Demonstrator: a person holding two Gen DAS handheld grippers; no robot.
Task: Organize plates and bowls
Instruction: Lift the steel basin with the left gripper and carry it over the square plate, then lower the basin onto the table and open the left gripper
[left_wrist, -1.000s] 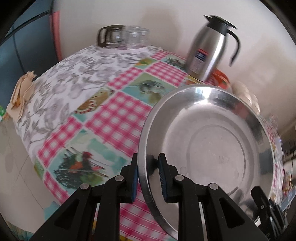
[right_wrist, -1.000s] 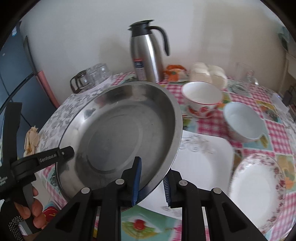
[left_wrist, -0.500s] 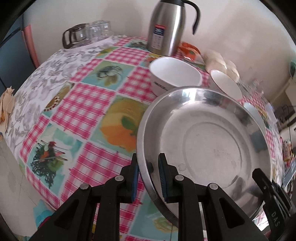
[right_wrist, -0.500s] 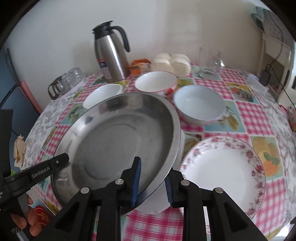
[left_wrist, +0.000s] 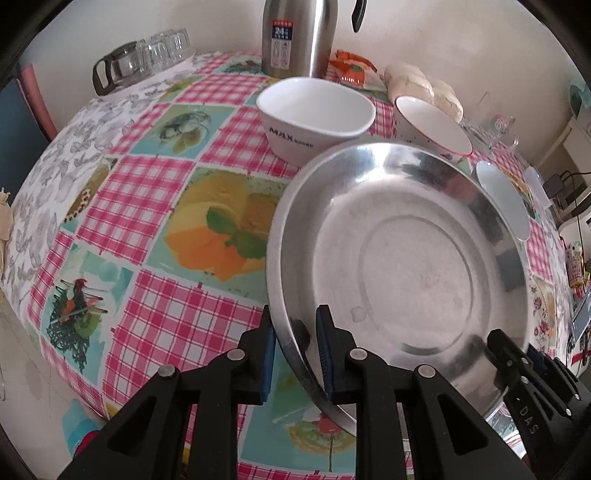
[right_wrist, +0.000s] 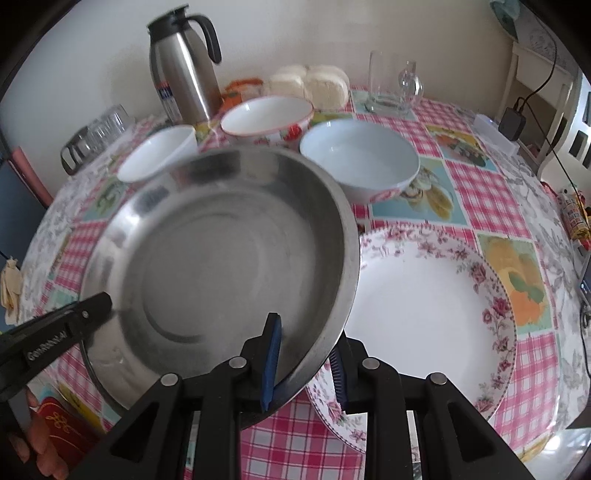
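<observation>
A wide, round, shallow steel pan (left_wrist: 406, 258), dull-polished with a ringed flat bottom, is held above the table between both tools. The left gripper (left_wrist: 295, 350) has its two blue-padded black fingers clamped on the pan's left rim, one pad outside, one inside. The right gripper (right_wrist: 306, 362) straddles the opposite rim, the left pad against the inside wall; the right pad sits just outside and under the rim, and contact there cannot be made out.

Left of the left fingers lies the glossy oilcloth (left_wrist: 147, 206), pink gingham squares alternating with fruit pictures. Ahead of the fingers stand three bowls, all glazed ceramic: a plain white tapered one (left_wrist: 314, 118) printed "MAX", a red-rimmed flowered one (right_wrist: 267, 118), and a pale blue one (right_wrist: 360, 162) with a patterned base. Behind them rises one brushed-steel thermos jug (right_wrist: 184, 74) with a black handle and lid. To the right of the right fingers, partly under the pan's edge, lies one broad white plate (right_wrist: 424, 314) with a pink rose border.
</observation>
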